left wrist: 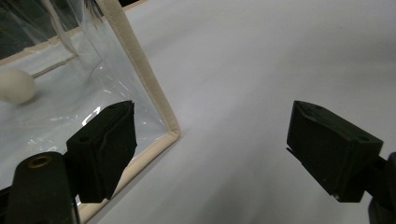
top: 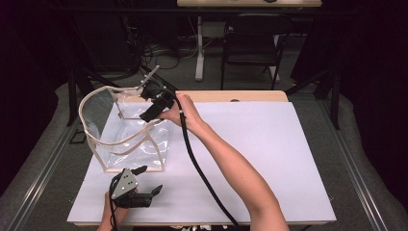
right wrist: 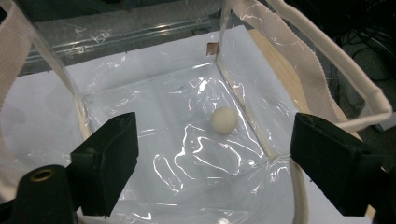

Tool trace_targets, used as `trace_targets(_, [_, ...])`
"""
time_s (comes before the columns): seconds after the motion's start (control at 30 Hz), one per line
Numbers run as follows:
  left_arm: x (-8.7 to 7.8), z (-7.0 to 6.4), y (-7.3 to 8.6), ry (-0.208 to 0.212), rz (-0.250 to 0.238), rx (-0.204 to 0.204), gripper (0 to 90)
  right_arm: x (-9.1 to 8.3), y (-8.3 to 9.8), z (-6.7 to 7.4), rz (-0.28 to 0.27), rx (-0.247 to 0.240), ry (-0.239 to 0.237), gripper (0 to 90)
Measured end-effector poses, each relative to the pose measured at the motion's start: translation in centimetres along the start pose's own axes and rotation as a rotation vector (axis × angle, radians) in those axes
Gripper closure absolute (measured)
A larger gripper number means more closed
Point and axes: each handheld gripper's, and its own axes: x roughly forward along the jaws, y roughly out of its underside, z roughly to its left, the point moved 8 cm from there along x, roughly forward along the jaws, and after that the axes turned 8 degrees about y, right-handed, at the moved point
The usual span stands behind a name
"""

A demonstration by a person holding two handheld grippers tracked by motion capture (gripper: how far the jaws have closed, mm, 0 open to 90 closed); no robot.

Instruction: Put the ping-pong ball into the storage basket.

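A clear plastic bag (top: pixel 115 143) with cream trim stands open on the left of a white sheet (top: pixel 250 154). A small white ball (right wrist: pixel 223 120) lies on the bag's bottom, near one corner; the left gripper view shows the ball (left wrist: pixel 16 86) through the bag's wall (left wrist: pixel 140 70). My right gripper (top: pixel 146 117) hangs over the bag's open mouth, pointing down into it. Its jaws stand open around empty air (right wrist: pixel 212 140), well above the ball. Near the table's front edge, my left gripper (top: pixel 149 180) is open and empty (left wrist: pixel 210 135), just beside the bag's front corner.
The bag's cream handle strap (right wrist: pixel 327 60) loops up at the right of the right gripper view. The right gripper's cable (top: pixel 202 173) trails across the sheet along the forearm. A wooden table edge (top: pixel 250 96) shows at the back, and a black chair (top: pixel 250 43) stands beyond it.
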Motion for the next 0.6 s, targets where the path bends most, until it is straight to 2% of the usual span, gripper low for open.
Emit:
trace_targets(0.3, [0.2,-0.1,-0.1,-0.002,0.001,-0.006,16.3,-2.0,0.9,-1.0,-0.030,0.022,-0.010,6.9])
trace_targets(0.6, [0.0,-0.1,0.0,-0.003,0.001,-0.005,16.3,-3.6,2.0,-2.0,-0.039,0.037,-0.006,5.2])
